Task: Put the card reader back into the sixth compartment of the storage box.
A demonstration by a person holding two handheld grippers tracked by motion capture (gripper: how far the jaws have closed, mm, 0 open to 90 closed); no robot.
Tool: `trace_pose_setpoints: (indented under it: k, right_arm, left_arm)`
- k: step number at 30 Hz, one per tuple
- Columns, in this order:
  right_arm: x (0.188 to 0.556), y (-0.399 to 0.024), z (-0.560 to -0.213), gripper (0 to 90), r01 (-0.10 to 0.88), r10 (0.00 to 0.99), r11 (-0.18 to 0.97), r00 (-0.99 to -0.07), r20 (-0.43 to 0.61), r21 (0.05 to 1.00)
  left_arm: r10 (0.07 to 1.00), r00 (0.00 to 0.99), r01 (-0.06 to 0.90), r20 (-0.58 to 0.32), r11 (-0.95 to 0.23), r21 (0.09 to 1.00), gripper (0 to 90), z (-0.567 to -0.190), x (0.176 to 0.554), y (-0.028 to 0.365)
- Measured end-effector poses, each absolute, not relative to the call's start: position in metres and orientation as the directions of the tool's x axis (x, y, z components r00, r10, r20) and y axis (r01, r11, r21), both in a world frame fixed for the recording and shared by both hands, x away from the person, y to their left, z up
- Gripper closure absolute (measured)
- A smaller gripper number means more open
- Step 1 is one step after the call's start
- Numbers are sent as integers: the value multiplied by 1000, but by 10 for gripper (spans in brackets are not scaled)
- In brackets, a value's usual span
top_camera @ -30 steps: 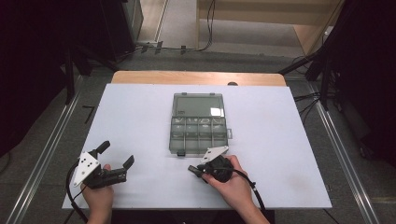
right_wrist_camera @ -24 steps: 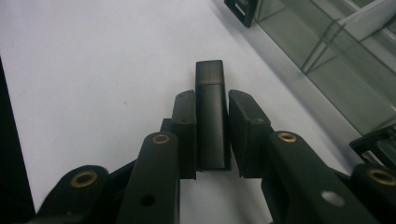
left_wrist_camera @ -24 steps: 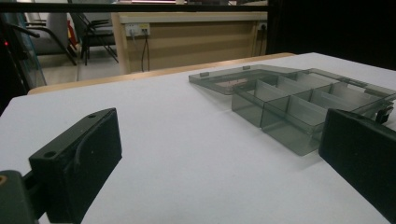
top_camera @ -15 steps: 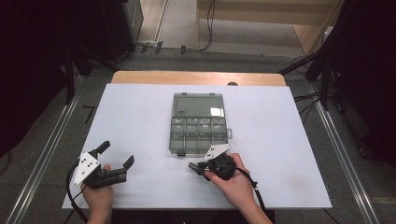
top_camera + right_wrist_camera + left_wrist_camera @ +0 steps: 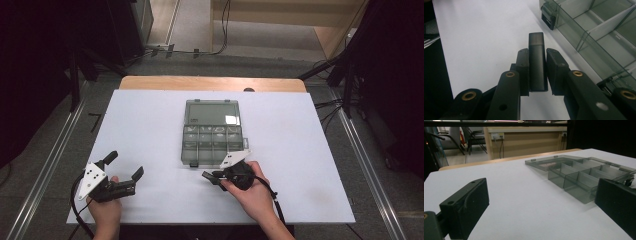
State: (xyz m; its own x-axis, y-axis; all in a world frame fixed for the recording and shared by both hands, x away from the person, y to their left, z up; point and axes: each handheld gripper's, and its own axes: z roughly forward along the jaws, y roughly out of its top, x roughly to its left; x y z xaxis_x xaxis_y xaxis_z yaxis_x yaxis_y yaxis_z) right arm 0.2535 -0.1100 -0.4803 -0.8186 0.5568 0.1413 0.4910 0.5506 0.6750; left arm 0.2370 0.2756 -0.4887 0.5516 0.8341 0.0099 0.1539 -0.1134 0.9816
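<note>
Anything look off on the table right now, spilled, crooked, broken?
Nothing stands out. The organizer box sits square on the white table, lid open flat behind it, and the compartments I can see look empty. The right gripper is clamped on a small dark bar; the left gripper is open, off to the side.

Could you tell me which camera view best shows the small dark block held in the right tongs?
The right gripper view: the dark block sits upright between the right tongs, close up. In the high view it is too small to make out.
</note>
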Motion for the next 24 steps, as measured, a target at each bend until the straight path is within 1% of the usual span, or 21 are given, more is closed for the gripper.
trace_pose_setpoints:
  k: [24]
  right_arm:
    - [266, -110, -468, 712, 488, 551, 537, -820, 152, 688]
  left_arm:
    - [834, 552, 153, 9, -112, 982, 0, -489, 237, 276]
